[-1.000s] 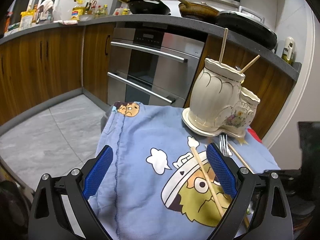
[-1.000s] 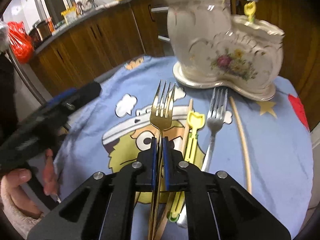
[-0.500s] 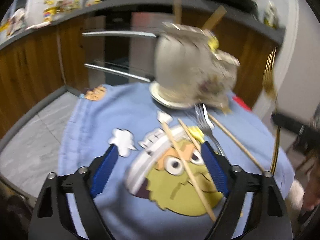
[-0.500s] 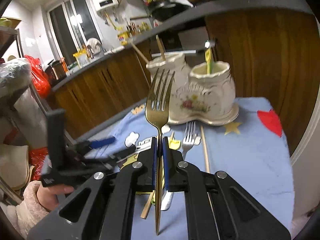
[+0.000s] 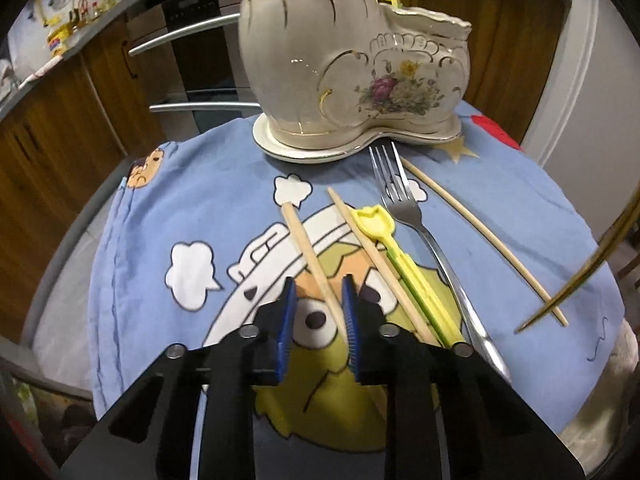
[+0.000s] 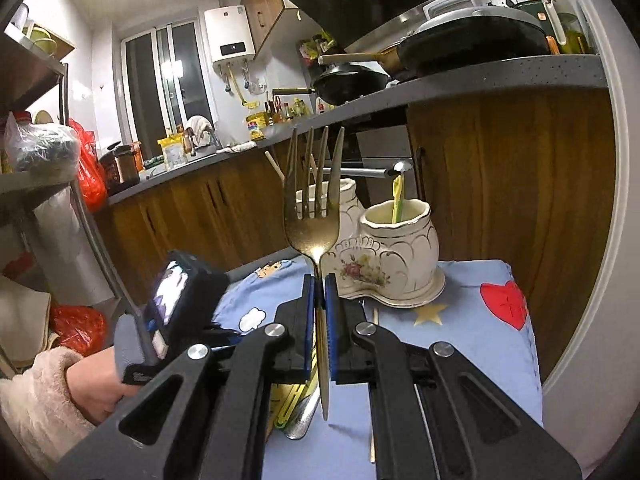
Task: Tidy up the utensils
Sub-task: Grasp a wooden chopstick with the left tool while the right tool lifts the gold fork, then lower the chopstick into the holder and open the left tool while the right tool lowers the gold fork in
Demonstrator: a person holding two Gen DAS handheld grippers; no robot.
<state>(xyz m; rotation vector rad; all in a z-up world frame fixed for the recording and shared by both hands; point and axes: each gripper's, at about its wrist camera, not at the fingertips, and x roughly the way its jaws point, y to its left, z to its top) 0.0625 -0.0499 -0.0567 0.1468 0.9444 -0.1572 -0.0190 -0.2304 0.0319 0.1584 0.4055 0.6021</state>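
My right gripper (image 6: 319, 280) is shut on a gold fork (image 6: 312, 216) and holds it upright, tines up, above the table; its handle tip shows in the left wrist view (image 5: 576, 280). My left gripper (image 5: 318, 292) hangs low over the blue cartoon cloth (image 5: 200, 200), its jaws narrowed around a wooden chopstick (image 5: 308, 252) that lies on the cloth. A second chopstick (image 5: 368, 240), a yellow plastic pick (image 5: 384, 236), a silver fork (image 5: 404, 204) and a third chopstick (image 5: 472, 224) lie to its right. The cream boot-shaped ceramic holder (image 5: 352, 64) (image 6: 396, 256) stands at the far edge with a yellow pick in it.
The small table is bounded by wooden cabinets (image 5: 60, 112) and an oven (image 5: 192, 40) behind. A counter with pans (image 6: 440, 52) runs above. The hand with the left gripper (image 6: 168, 320) sits at the table's left edge.
My left gripper has dropped lower over the cloth and its jaws have narrowed around the chopstick. My right gripper has lifted the gold fork off the cloth and turned it upright.
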